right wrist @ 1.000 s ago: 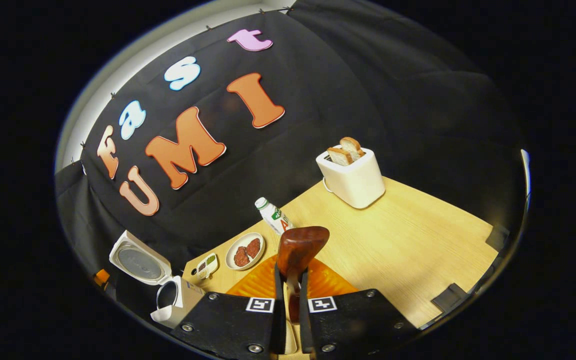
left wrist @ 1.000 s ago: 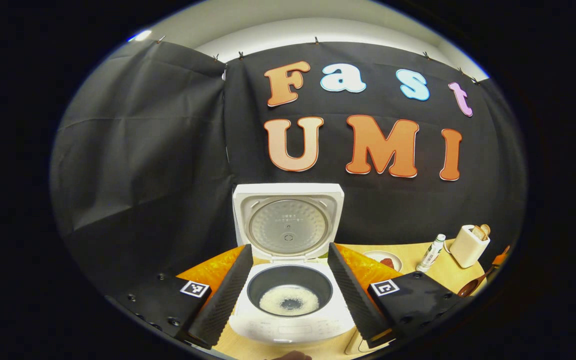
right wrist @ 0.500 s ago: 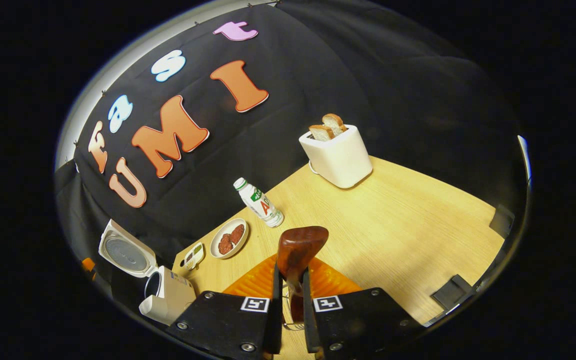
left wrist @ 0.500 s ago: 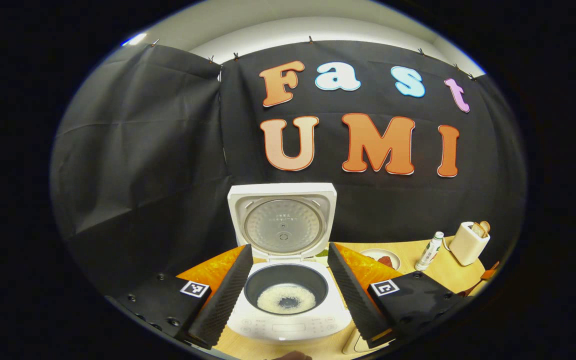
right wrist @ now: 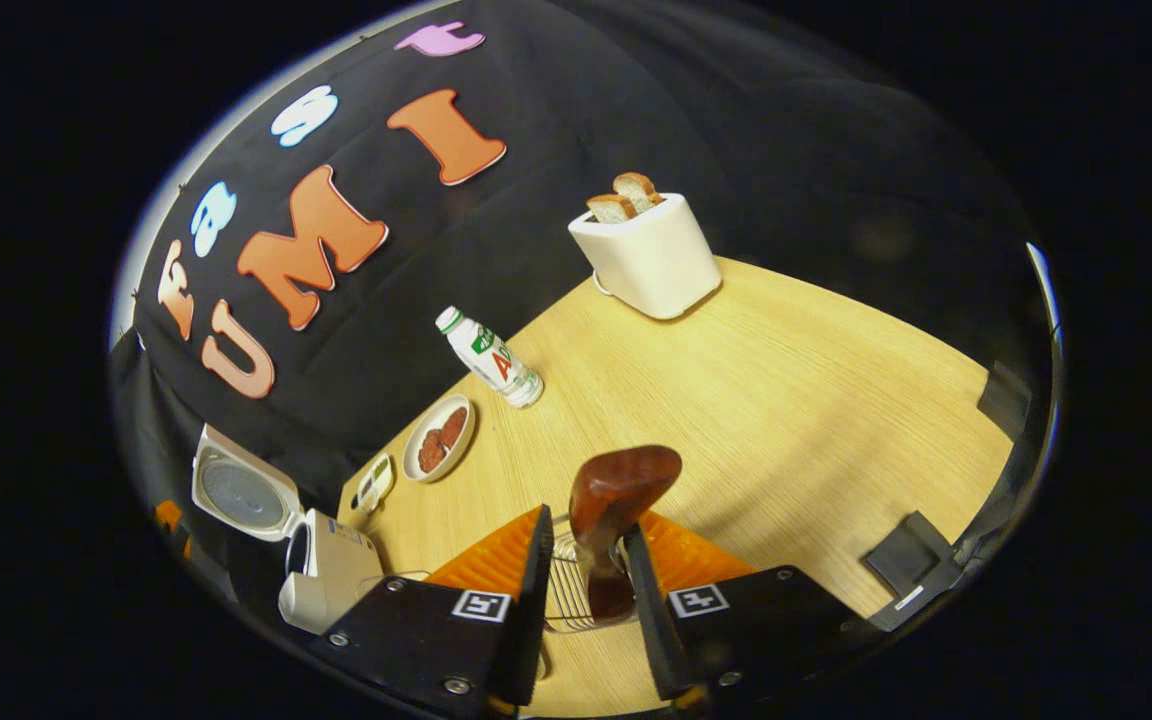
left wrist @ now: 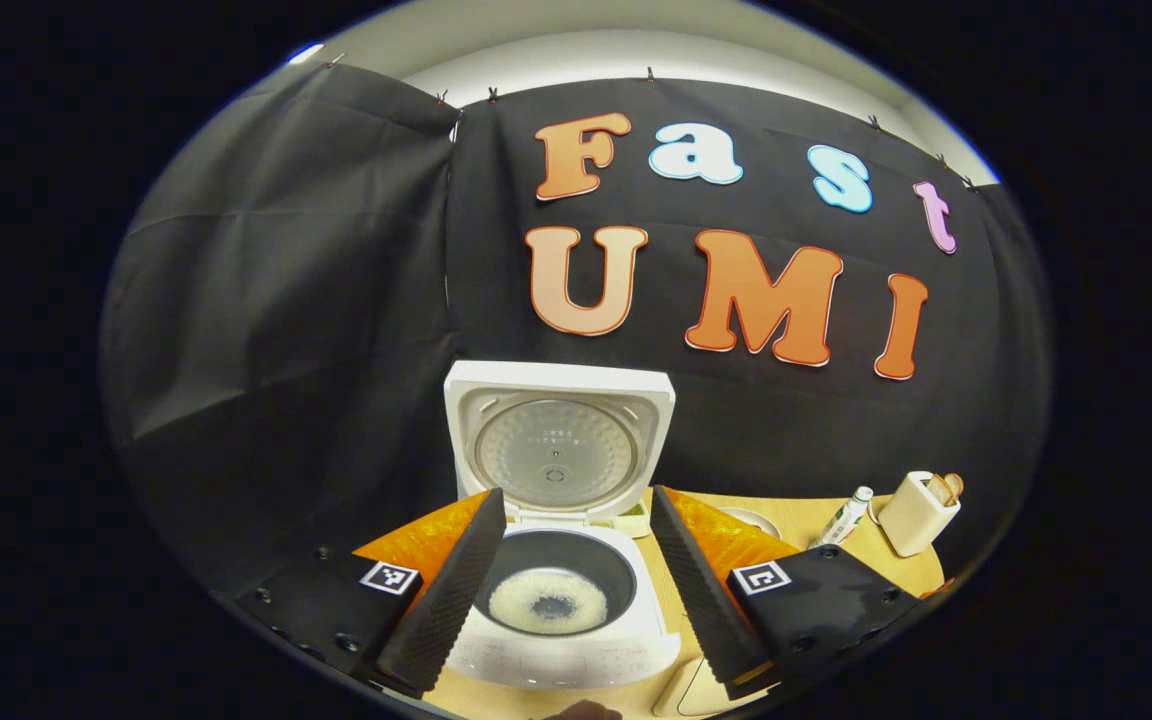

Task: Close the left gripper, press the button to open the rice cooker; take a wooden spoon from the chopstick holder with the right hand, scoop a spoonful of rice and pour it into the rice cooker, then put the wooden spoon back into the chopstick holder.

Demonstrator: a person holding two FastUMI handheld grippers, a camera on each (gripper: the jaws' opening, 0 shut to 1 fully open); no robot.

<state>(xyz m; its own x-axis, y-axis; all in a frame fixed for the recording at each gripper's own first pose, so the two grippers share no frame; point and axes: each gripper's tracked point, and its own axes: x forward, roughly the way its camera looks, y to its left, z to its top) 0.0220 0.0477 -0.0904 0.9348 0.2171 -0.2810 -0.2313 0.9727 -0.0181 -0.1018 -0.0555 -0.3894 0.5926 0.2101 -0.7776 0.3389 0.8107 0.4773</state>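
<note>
Release is the news here: the right gripper, whose fingers were clenched flat against the handle of the dark reddish-brown wooden spoon half a second ago, now has them spread, with a visible gap on each side of the handle. The spoon stands nearly upright between them, bowl end up, its lower end down inside the silver wire chopstick holder, whose thin bars show just in front of the fingers on the pale wooden table. By my reading the spoon has just been dropped back into its holder, which is the last step the task names. In the left gripper view, the white square rice cooker stands with its lid swung up and a ring of white rice lying in the dark inner pot, so the scoop-and-pour looks done as well. The left gripper hangs in front of the cooker with its ribbed fingers wide apart, holding nothing, and has drifted slightly relative to the cooker over the last second. What remains, I judge, is only for the right gripper to back away without catching the handle. A white toaster with bread slices, a small white bottle and a plate of brown food sit farther back, well apart from the holder.
</note>
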